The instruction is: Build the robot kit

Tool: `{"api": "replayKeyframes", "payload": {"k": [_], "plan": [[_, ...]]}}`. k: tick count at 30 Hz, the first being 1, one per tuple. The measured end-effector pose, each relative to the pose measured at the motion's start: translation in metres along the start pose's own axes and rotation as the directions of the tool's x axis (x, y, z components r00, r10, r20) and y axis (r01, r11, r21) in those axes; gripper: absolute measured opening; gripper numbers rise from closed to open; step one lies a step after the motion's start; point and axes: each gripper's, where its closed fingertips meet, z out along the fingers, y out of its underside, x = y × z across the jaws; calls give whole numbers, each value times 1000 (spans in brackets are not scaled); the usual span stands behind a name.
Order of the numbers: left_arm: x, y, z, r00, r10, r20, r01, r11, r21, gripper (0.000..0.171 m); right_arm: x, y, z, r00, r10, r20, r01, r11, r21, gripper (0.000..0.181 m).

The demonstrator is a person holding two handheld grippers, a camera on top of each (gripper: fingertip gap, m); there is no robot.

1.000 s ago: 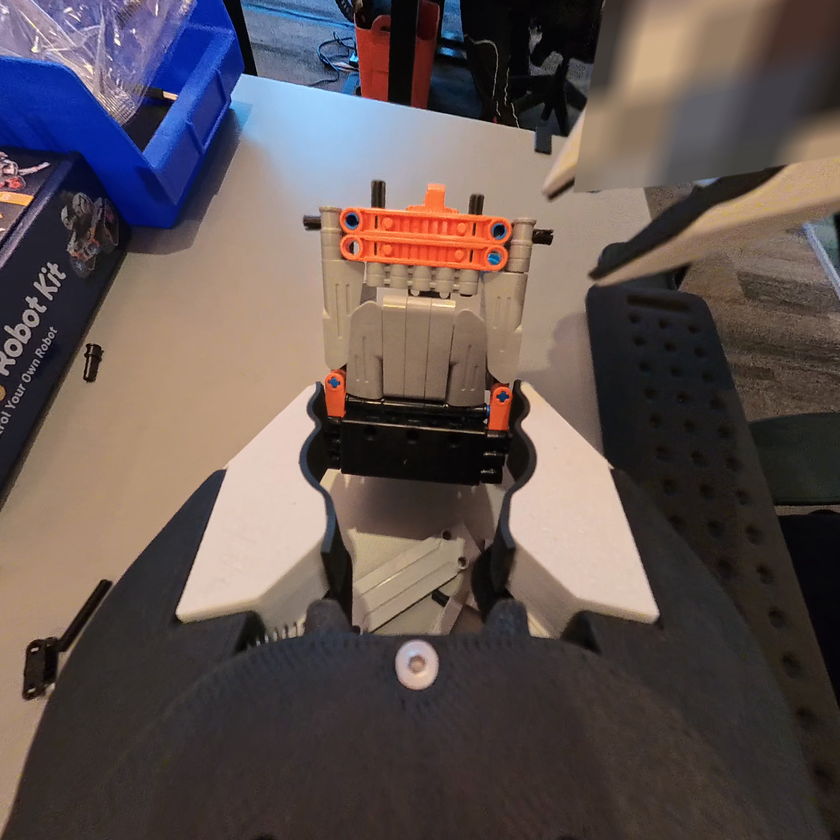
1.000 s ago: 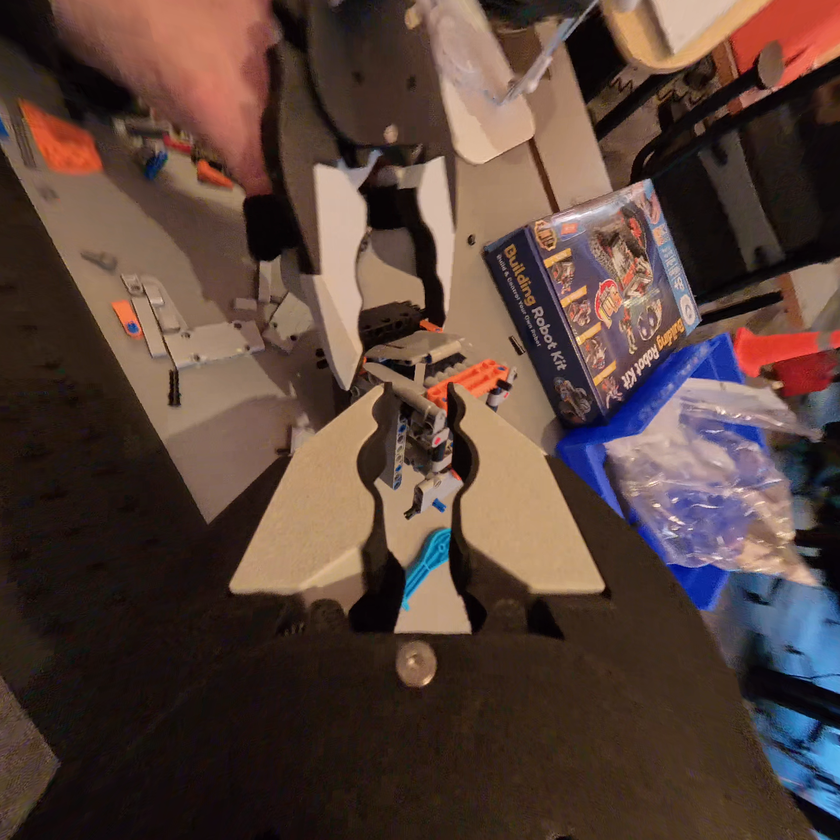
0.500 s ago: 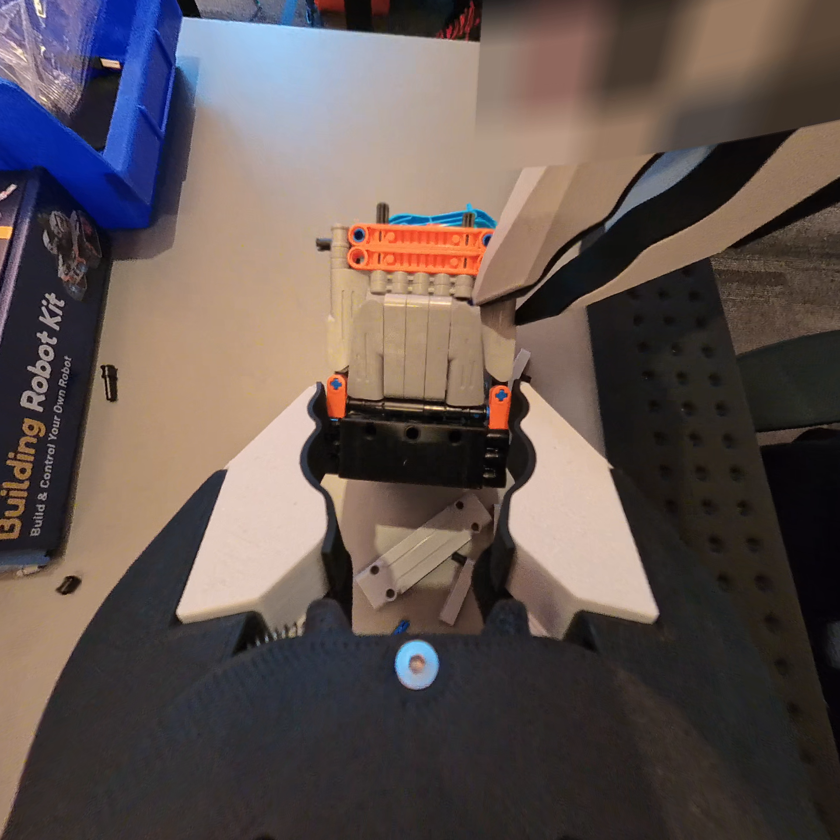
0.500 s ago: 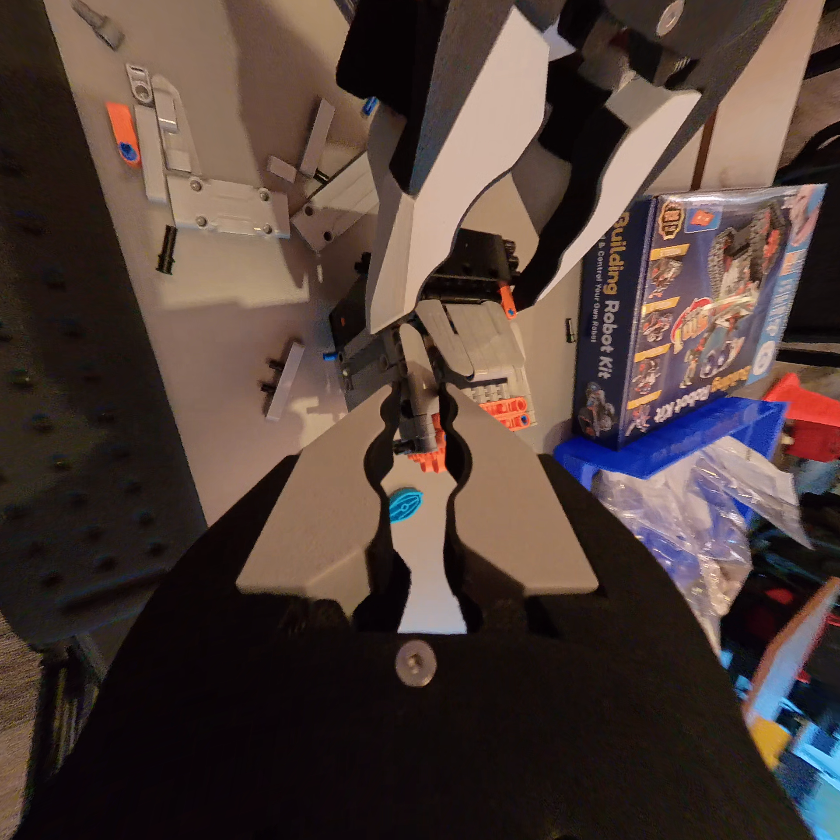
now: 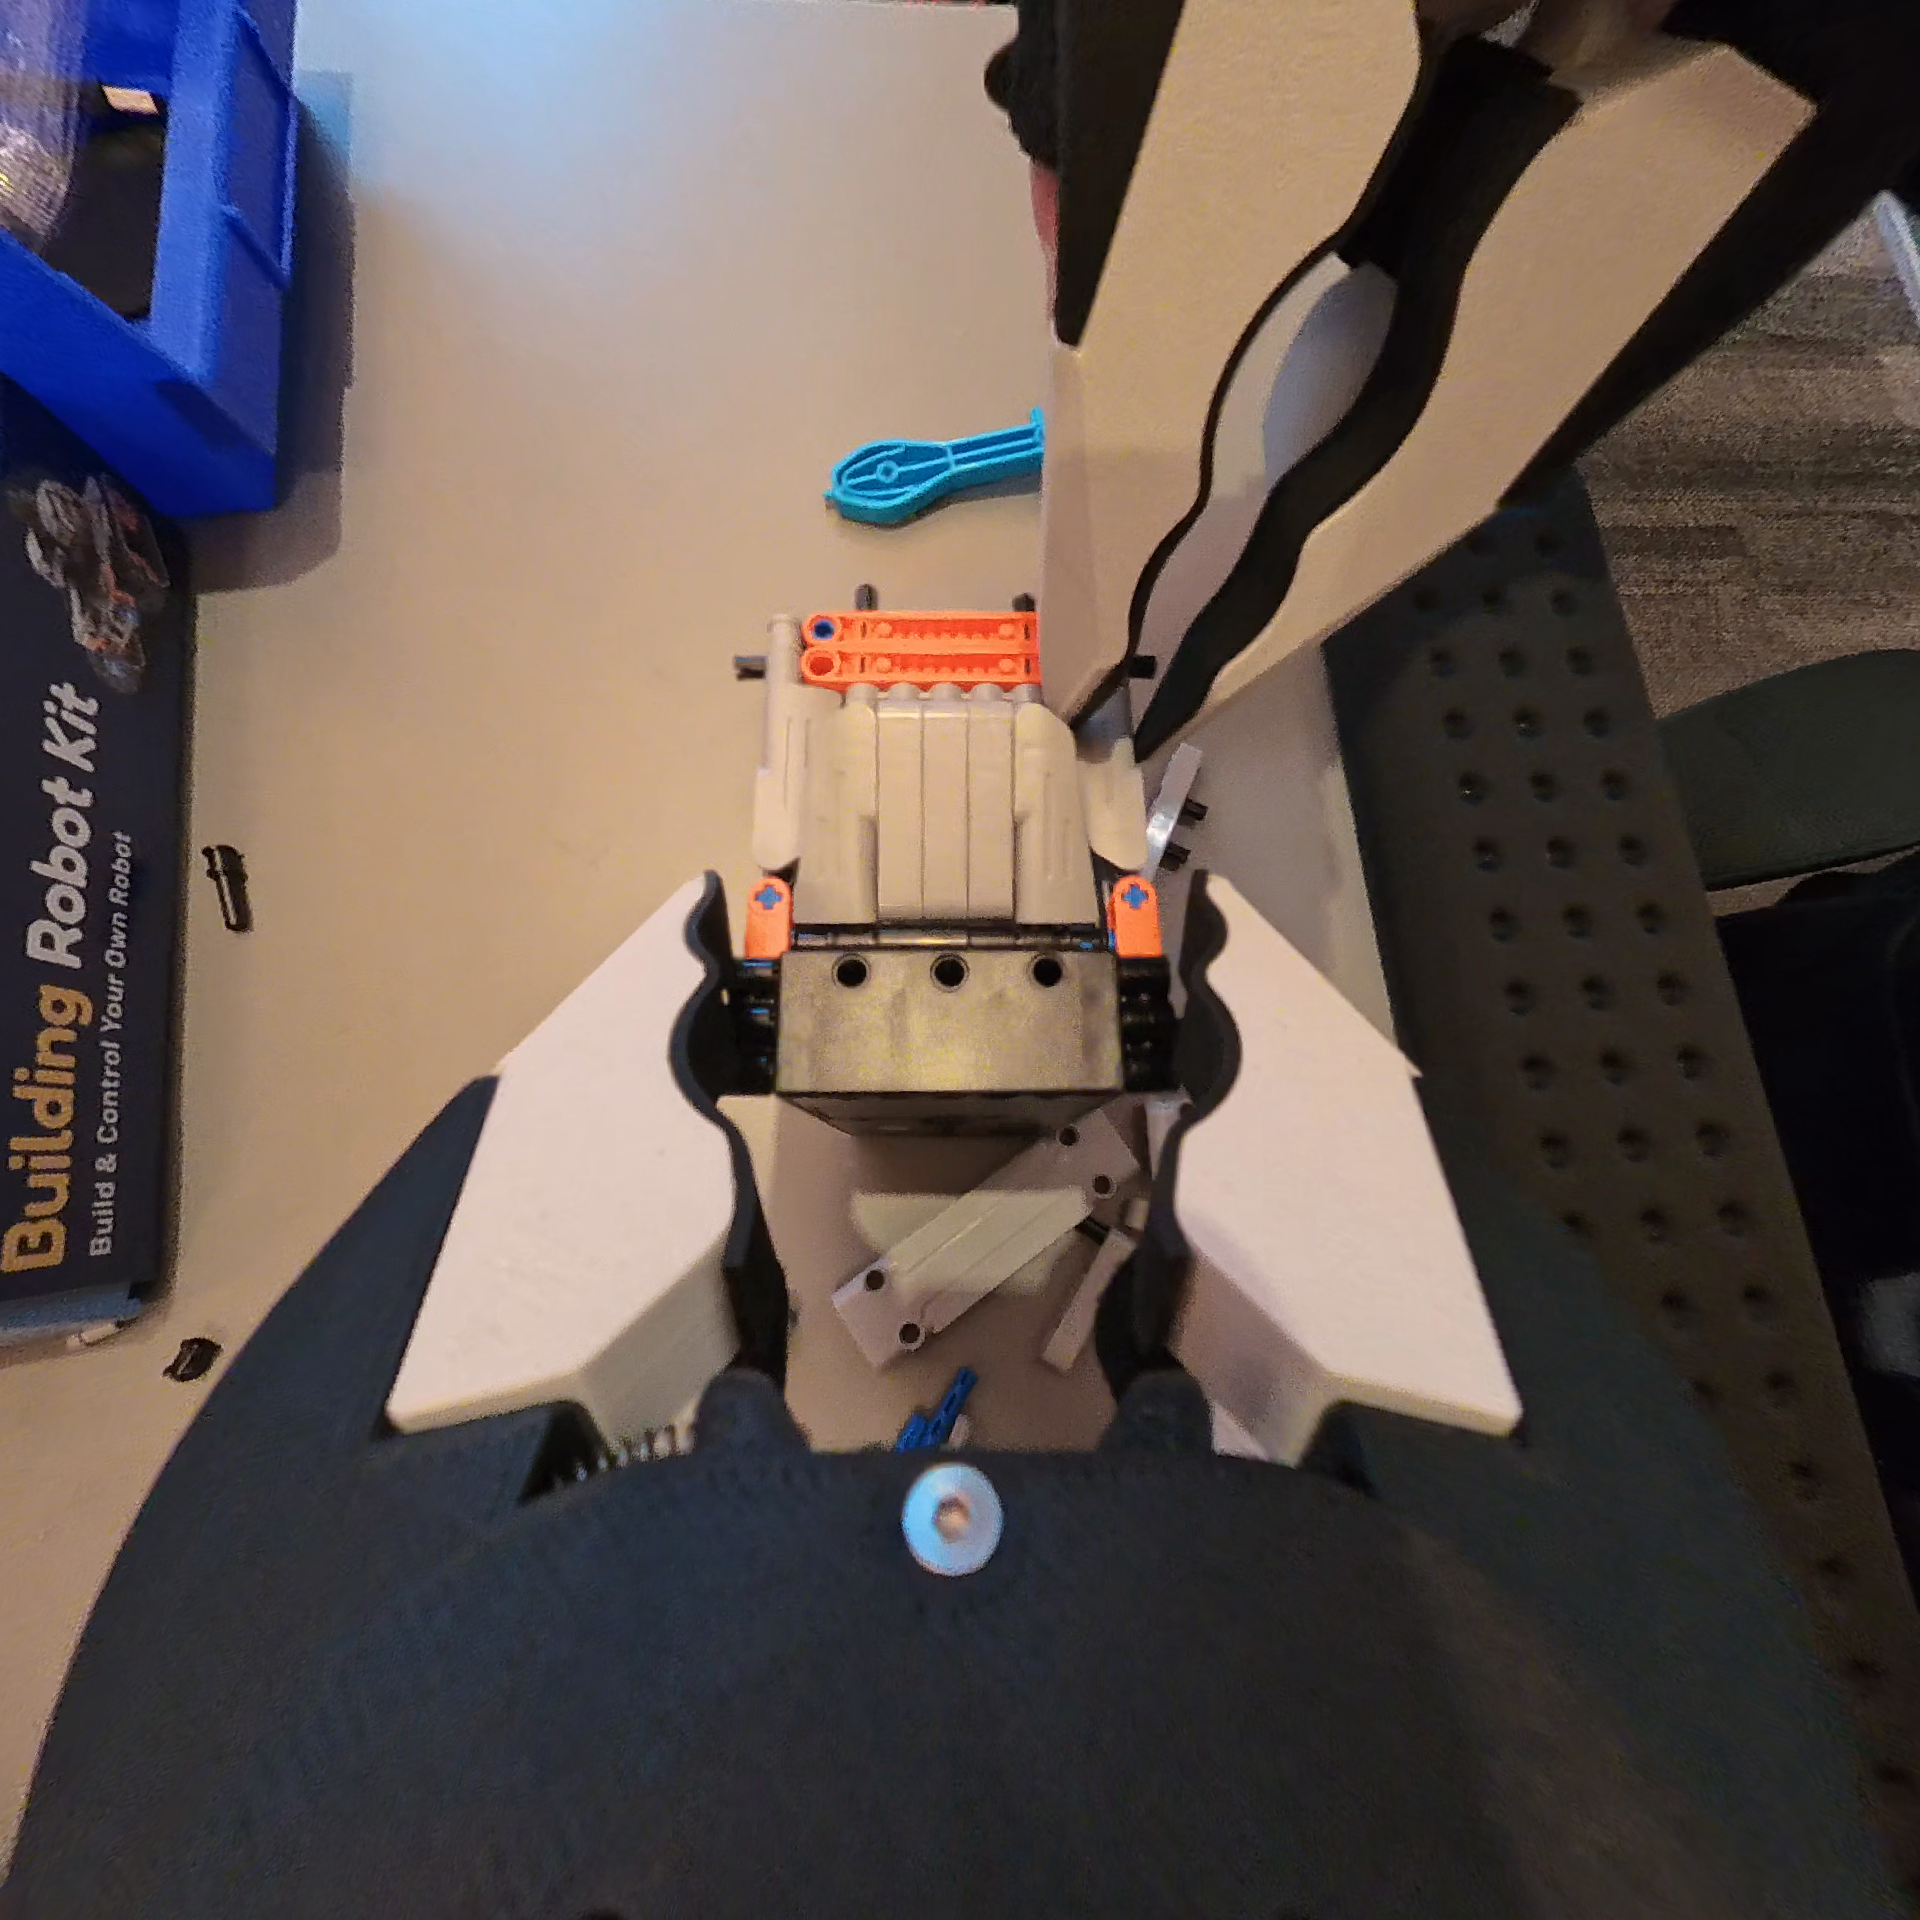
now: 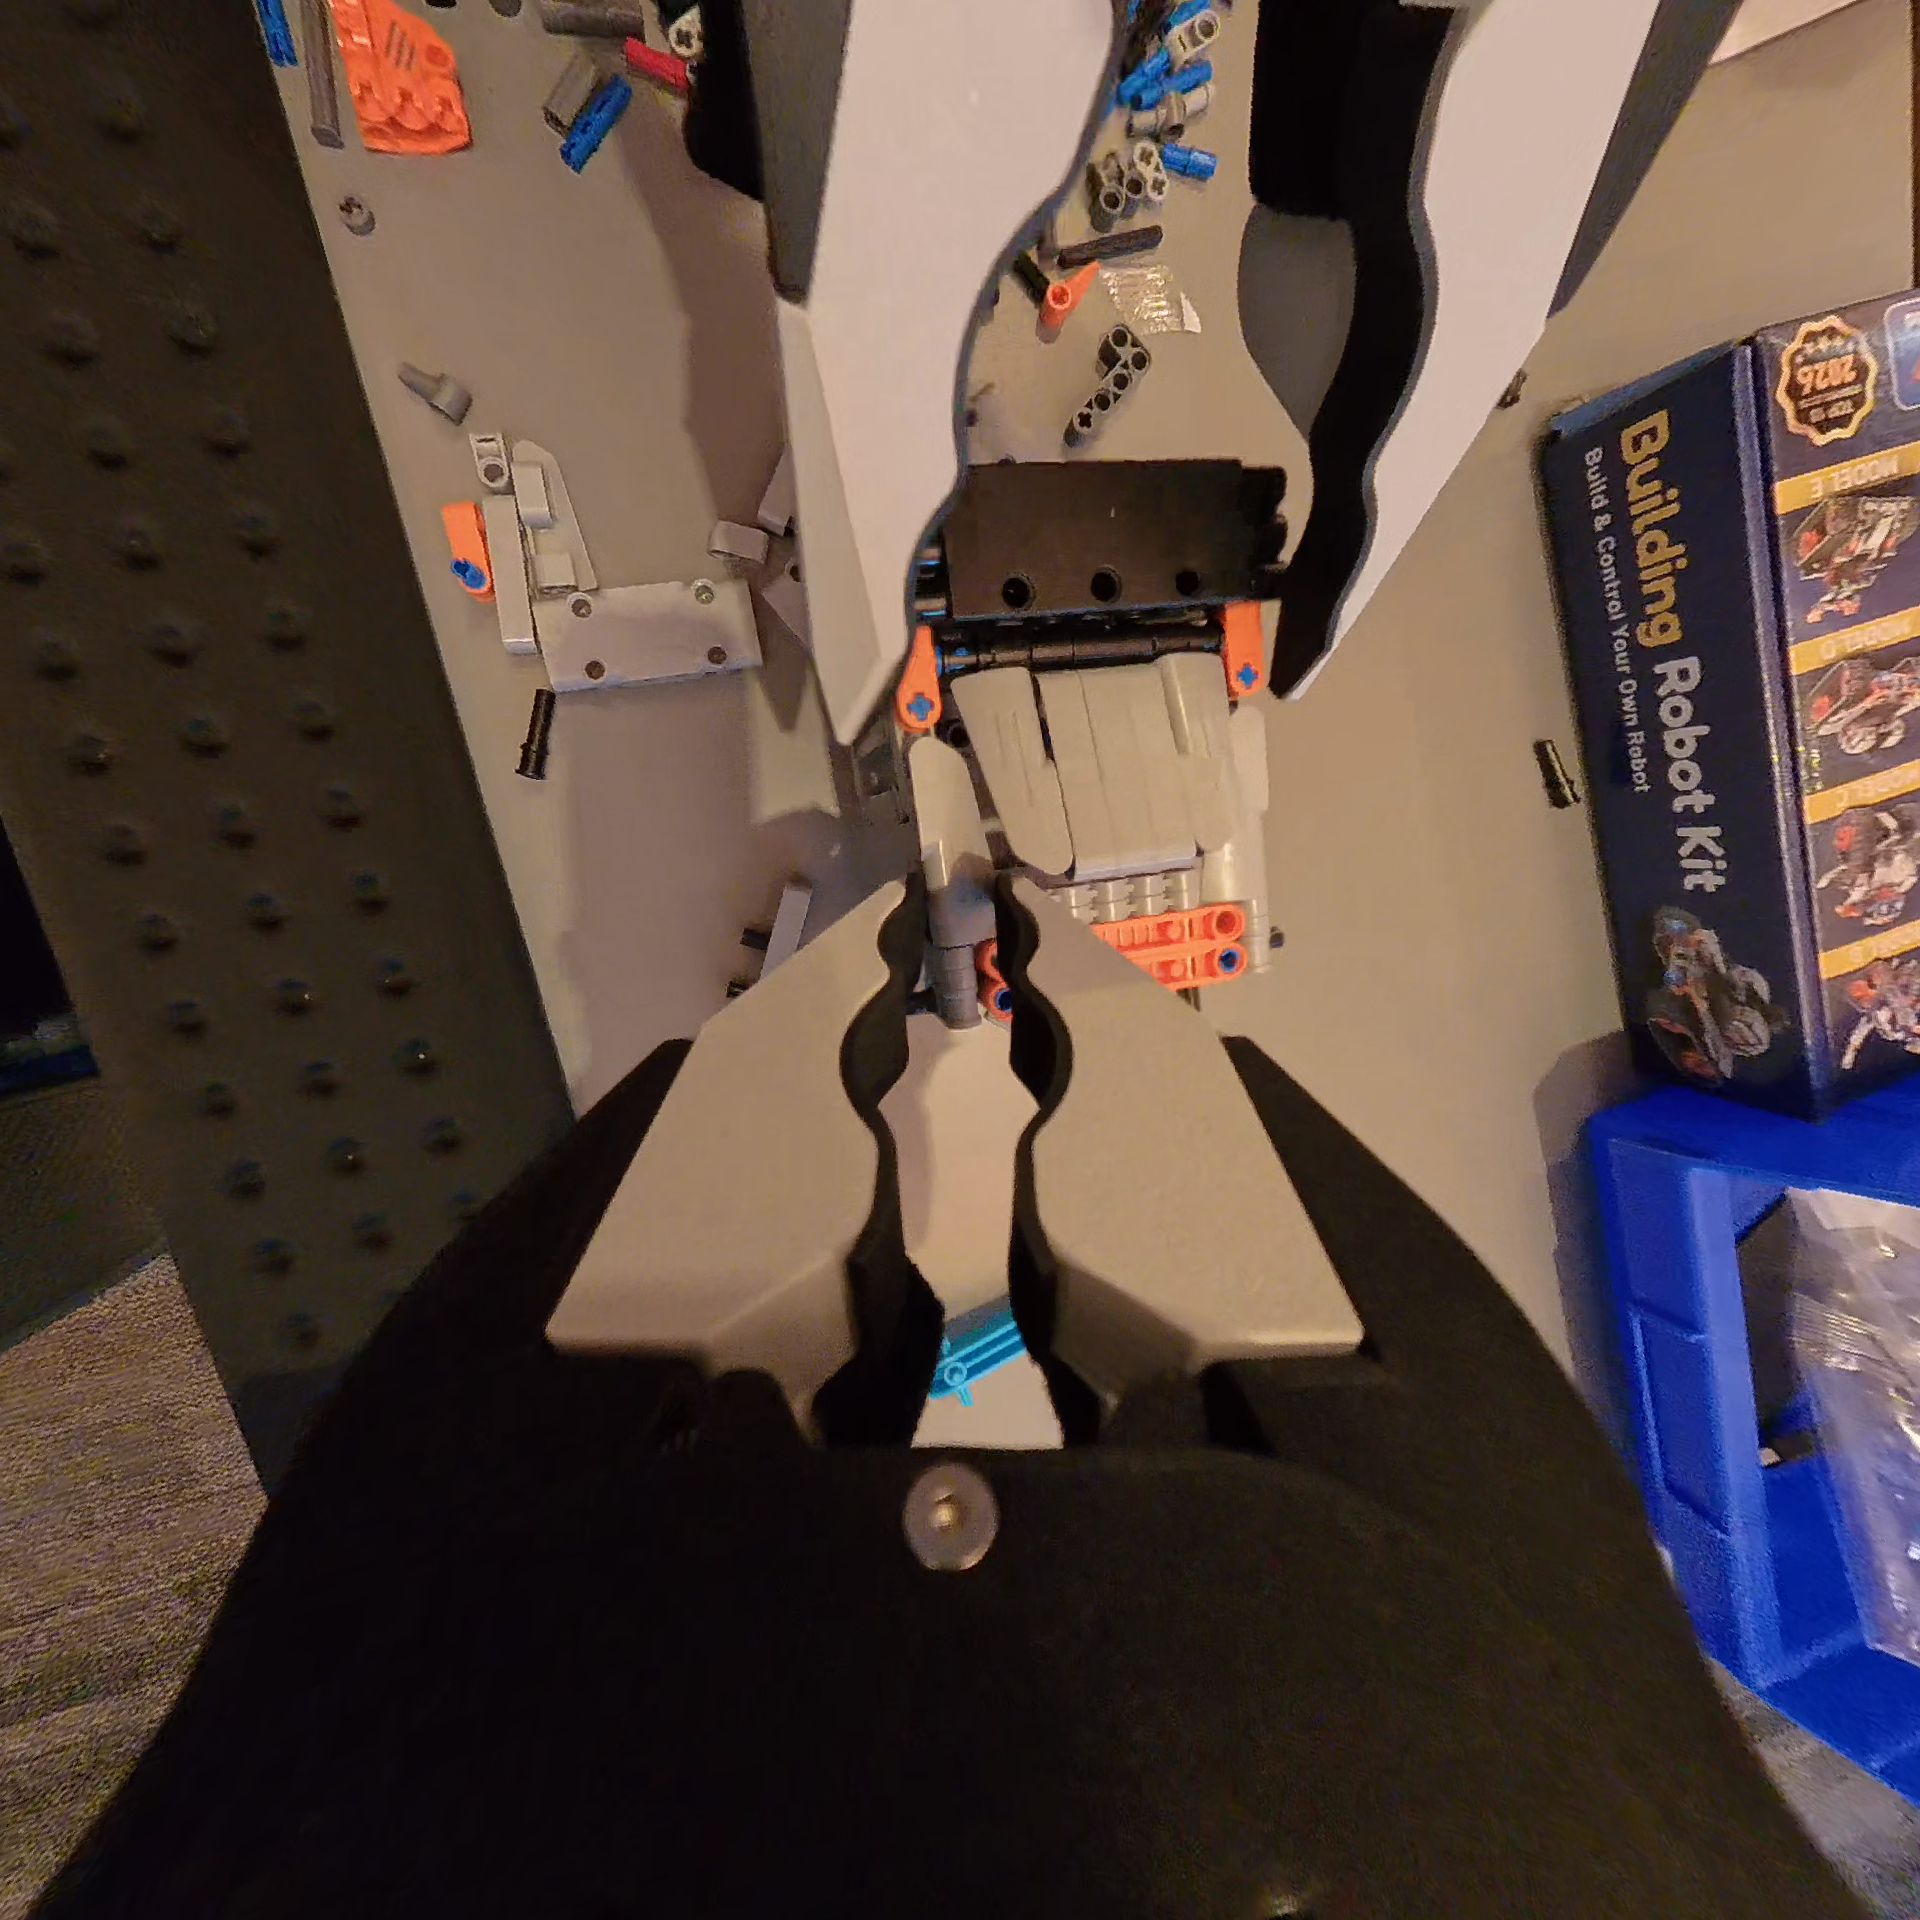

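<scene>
A brick model with a black block base, grey panels and orange beams is above the grey table. My left gripper is shut on its black block. My right gripper is shut on a grey connector at the model's far corner, beside the orange beams. In the left wrist view the right gripper comes in from the upper right. In the right wrist view the left gripper hangs over the black block.
A light blue tool lies beyond the model. A blue bin and a dark kit box are at the left. Loose grey panels lie under the left gripper. Several small pieces are scattered. A black perforated surface borders the table.
My right gripper has come in onto the model's far right corner and now grips the grey connector. The left gripper kept its hold on the black block and now looks more steeply down.
</scene>
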Motion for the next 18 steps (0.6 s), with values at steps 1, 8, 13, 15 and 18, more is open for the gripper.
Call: {"api": "replayKeyframes", "payload": {"k": [1, 8, 13, 15, 18], "plan": [[1, 0, -1, 1000, -6, -3, 6, 1000, 4, 87, 1, 1, 1, 1000, 6, -1, -6, 1000, -4, 11], [-5, 3, 9, 992, 47, 115, -39, 997, -71, 105, 0, -9, 4, 999, 35, 26, -36, 998, 42, 9], [-6, 7, 8, 983, 109, 146, -102, 993, -59, 82, -3, -12, 1, 998, 50, 27, -52, 997, 65, 13], [-7, 8, 7, 982, 119, 149, -112, 992, -56, 83, -5, -10, 0, 998, 55, 31, -57, 996, 65, 19], [-6, 8, 7, 982, 127, 139, -121, 991, -53, 85, -2, -5, -2, 999, 51, 7, -52, 997, 65, 26]]}}
